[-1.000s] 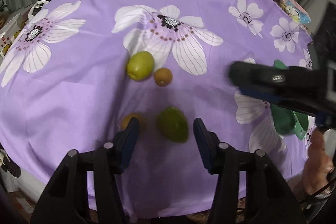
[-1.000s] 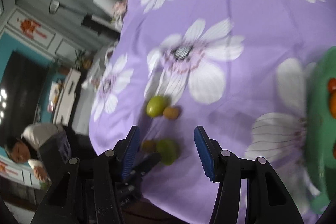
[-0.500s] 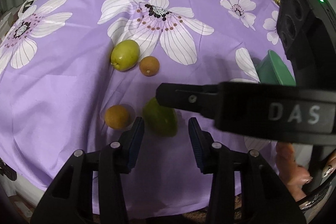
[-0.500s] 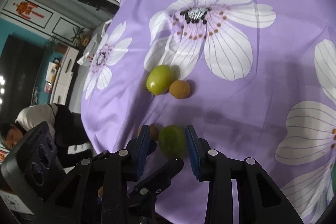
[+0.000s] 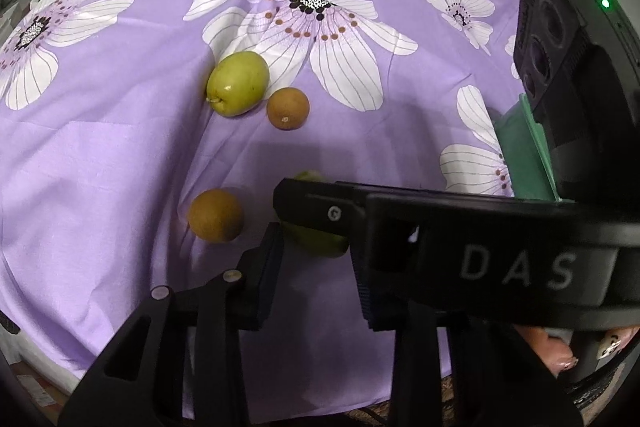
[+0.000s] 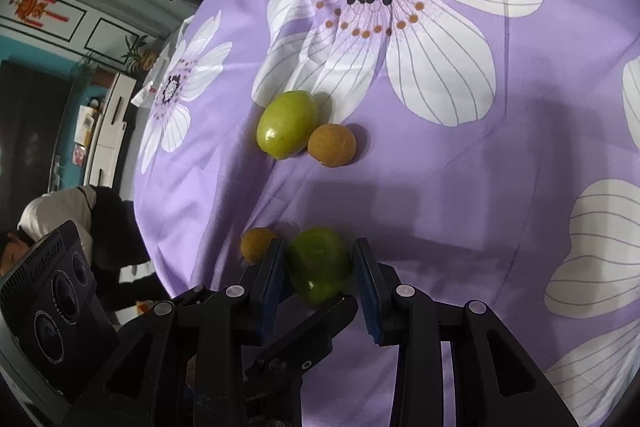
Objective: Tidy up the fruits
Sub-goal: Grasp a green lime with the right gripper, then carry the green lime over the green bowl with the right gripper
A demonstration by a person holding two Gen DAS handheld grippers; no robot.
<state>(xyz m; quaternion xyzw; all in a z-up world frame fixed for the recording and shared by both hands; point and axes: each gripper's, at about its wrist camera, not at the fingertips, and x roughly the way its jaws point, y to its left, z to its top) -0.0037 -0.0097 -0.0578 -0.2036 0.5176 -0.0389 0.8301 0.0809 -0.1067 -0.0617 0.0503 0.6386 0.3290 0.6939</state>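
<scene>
Right claw [image 6: 320, 269]: narrowed around the near green fruit [image 6: 320, 265], not yet clamped.
Left claw [image 5: 316, 269]: open, crowding the same fruit.
Risk: fruit could be knocked away by colliding claws.

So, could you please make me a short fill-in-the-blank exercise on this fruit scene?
1. The right gripper straddles the near dark ___ oval fruit.
2. The number of round brown fruits on the purple floral tablecloth is ___.
3. The far light green fruit lies beside a round ___ fruit.

Missing: green; two; brown

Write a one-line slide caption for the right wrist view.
Right gripper straddles a green fruit on the purple floral cloth, jaws open; a brown fruit sits beside it.
</scene>
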